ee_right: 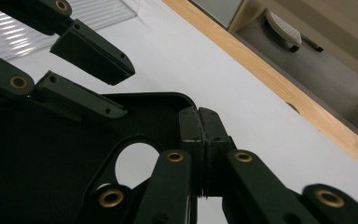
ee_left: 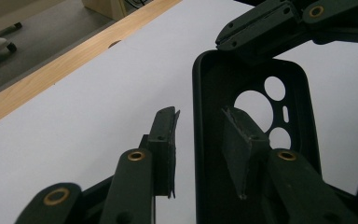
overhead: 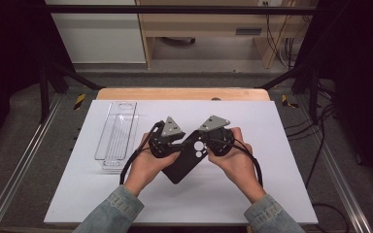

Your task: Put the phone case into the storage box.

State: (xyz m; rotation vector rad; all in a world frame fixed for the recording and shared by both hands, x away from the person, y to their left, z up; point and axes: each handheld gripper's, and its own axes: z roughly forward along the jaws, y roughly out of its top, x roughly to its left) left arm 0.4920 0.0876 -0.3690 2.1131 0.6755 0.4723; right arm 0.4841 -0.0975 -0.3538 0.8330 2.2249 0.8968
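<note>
Together, right gripper [ee_right: 204, 140] fingers pinch the black phone case [ee_left: 256, 93] rim while left gripper [ee_left: 205, 140] fingers straddle it, parted.

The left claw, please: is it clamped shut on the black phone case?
No, the left claw is open, astride the black phone case's side wall.

bright even overhead light, dark blurry edges.

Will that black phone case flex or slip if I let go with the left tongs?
Probably some flex: the phone case is a thin open shell with camera cutouts. The right tongs pinch only its rim near one corner, so it may sag or pivot. The left tongs straddle the wall, open, adding little.
</note>
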